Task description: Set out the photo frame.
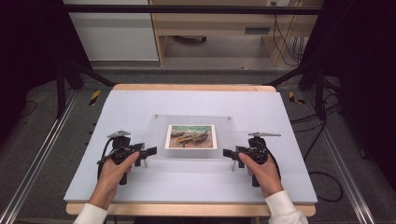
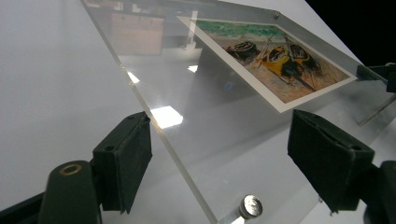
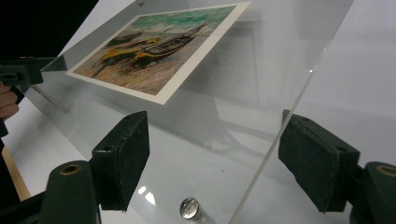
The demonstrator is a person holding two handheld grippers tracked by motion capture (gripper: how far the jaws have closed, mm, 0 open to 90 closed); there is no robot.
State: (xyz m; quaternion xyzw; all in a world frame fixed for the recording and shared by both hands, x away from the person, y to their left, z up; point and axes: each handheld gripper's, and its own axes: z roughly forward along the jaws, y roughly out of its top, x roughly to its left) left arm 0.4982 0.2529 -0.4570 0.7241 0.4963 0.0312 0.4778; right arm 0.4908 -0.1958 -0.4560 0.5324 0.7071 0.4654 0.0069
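Both your grippers, left gripper [image 1: 148, 151] and right gripper [image 1: 230, 153], stand apart around the clear picture frame [image 1: 191, 136] edges mid-table; close squarely before you lift it.

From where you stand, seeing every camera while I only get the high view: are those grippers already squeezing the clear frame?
Observer: No. The left gripper has its jaws open around the near corner of the frame, and the pads seem to be off it.
Operator: And the other one?
Observer: It's the same. The right gripper straddles its own corner with its jaws open.
Operator: Is there any hardware at those corners?
Observer: Yes, a silver bolt goes through the frame close to the left gripper. Another sits by the right one.
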